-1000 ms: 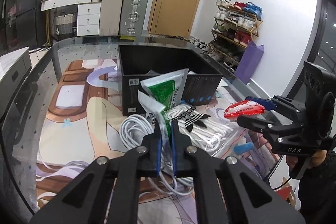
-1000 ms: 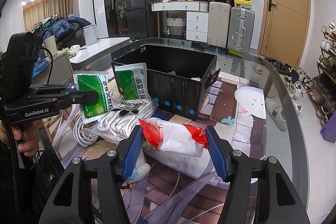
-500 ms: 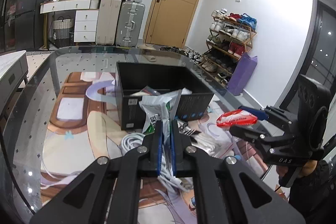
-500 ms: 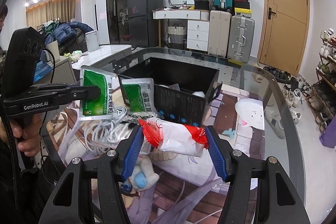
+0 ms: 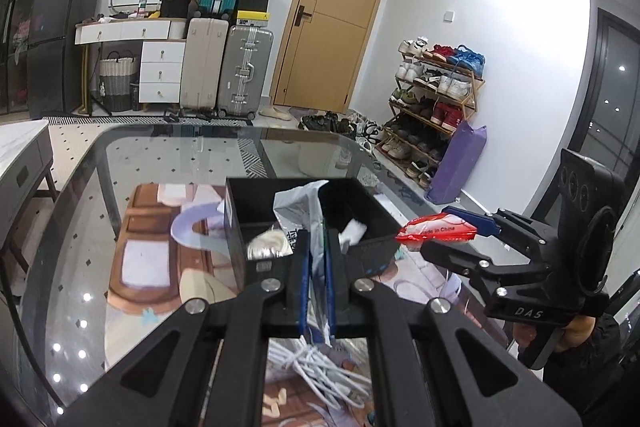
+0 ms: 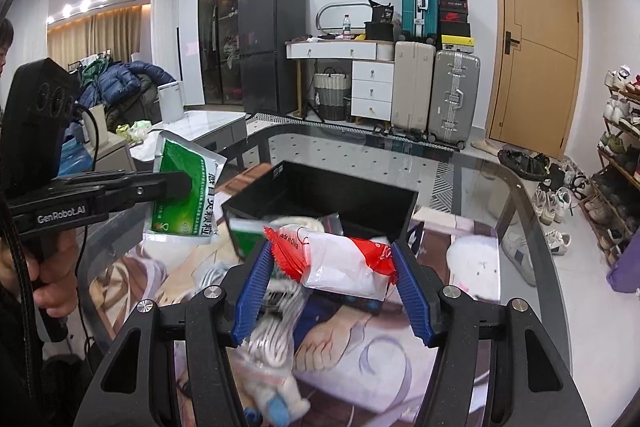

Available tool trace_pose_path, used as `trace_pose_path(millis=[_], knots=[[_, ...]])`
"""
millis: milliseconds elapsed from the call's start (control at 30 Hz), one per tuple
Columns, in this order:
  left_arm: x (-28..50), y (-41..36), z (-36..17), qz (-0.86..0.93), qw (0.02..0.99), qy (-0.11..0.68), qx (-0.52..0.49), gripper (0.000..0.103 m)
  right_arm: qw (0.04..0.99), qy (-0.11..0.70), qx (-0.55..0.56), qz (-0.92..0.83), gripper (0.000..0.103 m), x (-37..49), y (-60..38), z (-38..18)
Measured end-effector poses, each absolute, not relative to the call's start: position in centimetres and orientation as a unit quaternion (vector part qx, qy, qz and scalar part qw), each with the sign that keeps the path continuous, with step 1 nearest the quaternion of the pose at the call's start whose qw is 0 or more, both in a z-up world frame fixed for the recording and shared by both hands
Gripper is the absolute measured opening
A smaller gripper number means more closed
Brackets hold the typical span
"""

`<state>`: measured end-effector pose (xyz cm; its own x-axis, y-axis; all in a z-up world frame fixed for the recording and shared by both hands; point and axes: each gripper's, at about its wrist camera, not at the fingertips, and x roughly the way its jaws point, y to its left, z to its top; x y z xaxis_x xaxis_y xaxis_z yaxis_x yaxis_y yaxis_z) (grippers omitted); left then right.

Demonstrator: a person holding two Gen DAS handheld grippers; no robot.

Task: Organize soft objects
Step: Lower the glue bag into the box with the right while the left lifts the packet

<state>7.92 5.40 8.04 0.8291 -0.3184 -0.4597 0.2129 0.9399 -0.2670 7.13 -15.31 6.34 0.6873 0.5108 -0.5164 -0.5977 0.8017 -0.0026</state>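
Note:
My left gripper [image 5: 317, 279] is shut on a green and silver sachet [image 6: 184, 195], whose back shows edge-on in the left wrist view [image 5: 302, 211], raised above the table. My right gripper [image 6: 334, 287] is shut on a white packet with red ends [image 6: 340, 259], seen from the side in the left wrist view [image 5: 438, 229]. Both hang in front of an open black box [image 6: 320, 187] that holds a few soft items, among them a second green sachet [image 6: 250, 237]. A bag of white cord [image 6: 268, 343] and a small plush toy [image 6: 280, 407] lie on the mat below.
The glass table [image 5: 80, 227] carries a printed mat [image 5: 160, 267]. Coiled white cable [image 5: 320, 371] lies near the front edge. A person's hands [image 6: 52, 267] hold both gripper handles. Suitcases, drawers, a shoe rack and a door stand behind the table.
Both grippers have risen with their packets and now sit higher over the table, closer to the black box. The cord bag and cable have dropped lower in both views.

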Motion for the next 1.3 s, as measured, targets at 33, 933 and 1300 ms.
trace_pose_path(millis=[33, 933, 1300], knots=[[8.2, 5.4, 8.3, -0.140, 0.951, 0.255, -0.102, 0.004, 0.915, 0.254, -0.086, 0.302, 0.061, 7.4, -15.1, 6.5], [17.1, 3.8, 6.8, -0.131, 0.949, 0.280, -0.069, 0.004, 0.913, 0.281, -0.076, 0.285, 0.061, 14.7, -12.4, 5.1], [18.1, 2.9, 5.5, -0.125, 0.942, 0.308, -0.049, 0.009, 0.916, 0.278, -0.087, 0.276, 0.075, 14.8, -12.6, 5.1]])
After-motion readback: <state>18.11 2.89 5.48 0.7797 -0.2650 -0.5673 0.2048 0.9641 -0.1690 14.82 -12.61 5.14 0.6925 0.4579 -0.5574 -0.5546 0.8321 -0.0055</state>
